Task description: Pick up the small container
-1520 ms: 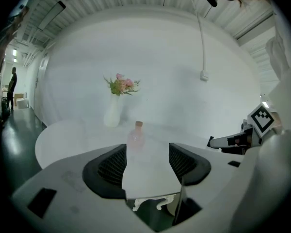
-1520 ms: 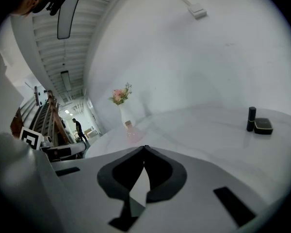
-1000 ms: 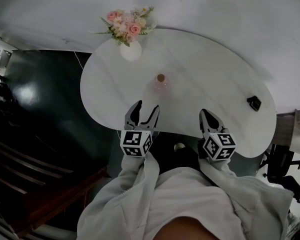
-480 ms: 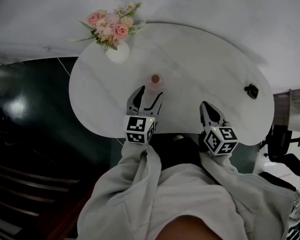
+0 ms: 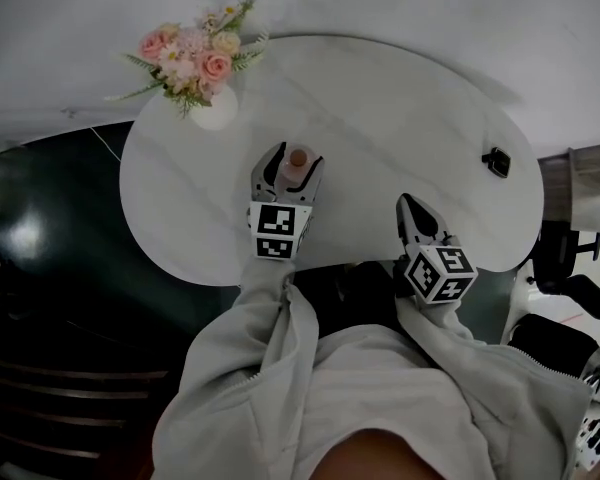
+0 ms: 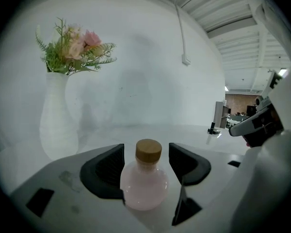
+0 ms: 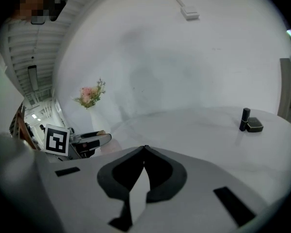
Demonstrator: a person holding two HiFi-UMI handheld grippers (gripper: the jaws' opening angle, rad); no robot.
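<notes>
The small container is a round pink bottle with a wooden cap, standing upright on the white table. My left gripper is open, and the bottle stands between its two dark jaws with its belly close to the left one; a narrow gap shows on the right. My right gripper hovers over the table's near edge, shut, with nothing in it. In the right gripper view its jaw tips meet.
A white vase of pink flowers stands at the table's far left, behind and left of the bottle. A small black object lies near the right edge. Dark floor lies to the left.
My left gripper has moved forward over the table until its jaws stand on either side of the bottle. The right gripper has stayed at the near edge.
</notes>
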